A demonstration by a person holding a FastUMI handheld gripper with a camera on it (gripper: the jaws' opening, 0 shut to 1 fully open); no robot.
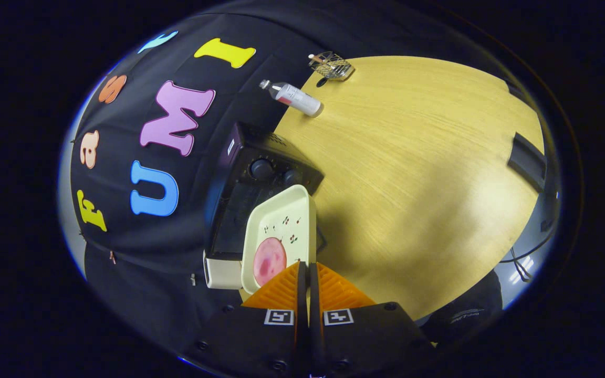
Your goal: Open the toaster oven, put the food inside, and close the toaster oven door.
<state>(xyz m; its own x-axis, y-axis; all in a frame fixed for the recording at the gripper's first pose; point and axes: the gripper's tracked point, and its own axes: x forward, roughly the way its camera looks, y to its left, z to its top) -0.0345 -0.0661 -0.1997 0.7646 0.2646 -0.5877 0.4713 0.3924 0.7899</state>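
Here, the gripper has its two fingers drawn together with only a thin gap between them, and the near edge of a cream plate sits pinched in that gap, so the plate is held up off the wooden table. On the plate, close to the fingers, lies a round pink slice of food; small printed marks dot the plate's far half. Just beyond the plate stands the dark toaster oven, with two round knobs facing the camera; whether its door is open cannot be told. Well beyond the toaster oven, a clear bottle stands on the table's edge. Farther past the bottle sits a small wire rack.
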